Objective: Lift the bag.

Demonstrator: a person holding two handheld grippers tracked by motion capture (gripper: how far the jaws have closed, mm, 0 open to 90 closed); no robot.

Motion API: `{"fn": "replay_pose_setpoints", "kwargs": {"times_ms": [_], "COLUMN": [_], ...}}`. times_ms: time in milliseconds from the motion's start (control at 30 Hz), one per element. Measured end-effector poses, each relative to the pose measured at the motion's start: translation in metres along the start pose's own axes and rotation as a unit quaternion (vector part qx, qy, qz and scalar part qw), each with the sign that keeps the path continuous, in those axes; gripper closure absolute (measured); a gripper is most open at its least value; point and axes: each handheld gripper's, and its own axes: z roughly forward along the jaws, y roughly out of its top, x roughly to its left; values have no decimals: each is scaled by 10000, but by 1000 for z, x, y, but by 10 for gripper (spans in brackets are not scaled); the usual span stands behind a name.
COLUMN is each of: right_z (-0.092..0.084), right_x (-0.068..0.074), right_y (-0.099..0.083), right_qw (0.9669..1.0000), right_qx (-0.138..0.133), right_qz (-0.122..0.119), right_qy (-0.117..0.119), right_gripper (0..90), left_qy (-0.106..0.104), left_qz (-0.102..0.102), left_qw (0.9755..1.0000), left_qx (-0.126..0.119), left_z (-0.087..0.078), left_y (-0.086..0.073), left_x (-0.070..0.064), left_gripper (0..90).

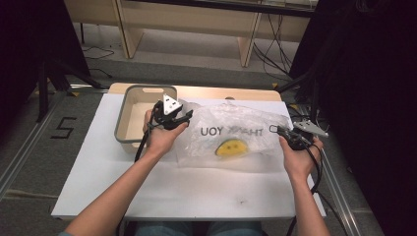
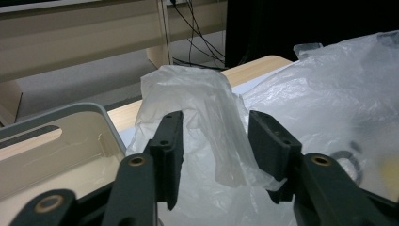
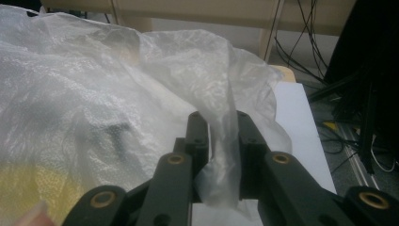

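White table (image 1: 147,196) under a dim room carries everything. Left gripper (image 2: 214,141): jaws spread, a handle of the bag (image 2: 197,103) standing loose between them, touching neither pad clearly. Right gripper (image 3: 221,141): jaws narrowly parted around the bag's other handle, which hangs in the slit; whether the pads still press it I cannot tell. Both hands rest low at the bag's left and right ends, forearms reaching in from the near edge. Clear and crinkled, the bag lies mid-table with mirrored lettering and a yellow smiley (image 1: 232,147). A tub (image 1: 129,105) sits far left.
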Motion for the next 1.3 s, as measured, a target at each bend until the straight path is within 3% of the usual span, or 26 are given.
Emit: {"fn": "replay_pose_setpoints", "kwargs": {"times_ms": [333, 433, 600, 833, 1300], "right_z": [-5, -6, -8, -9, -7], "right_x": [-1, -1, -3, -4, -2], "right_y": [0, 0, 0, 0, 1], "right_qw": [9999, 9999, 9996, 9994, 9990], "right_qx": [-106, -138, -236, -274, -277], "right_qz": [7, 40, 37, 61, -15], "right_qy": [-43, -83, -148, -193, -343], "right_gripper": [670, 602, 506, 423, 377], "left_qy": [31, -14, -35, -25, -215], "left_qz": [-85, -167, -128, -130, -68], "left_qw": [9999, 9998, 9999, 9999, 9997], "left_qx": [-97, -77, -82, -63, 36], "left_z": [-10, -14, -20, -25, -40], "left_y": [2, 3, 4, 6, 4], "left_x": [-4, -4, -5, -7, -6], "left_gripper": [358, 339, 307, 278, 218]}}
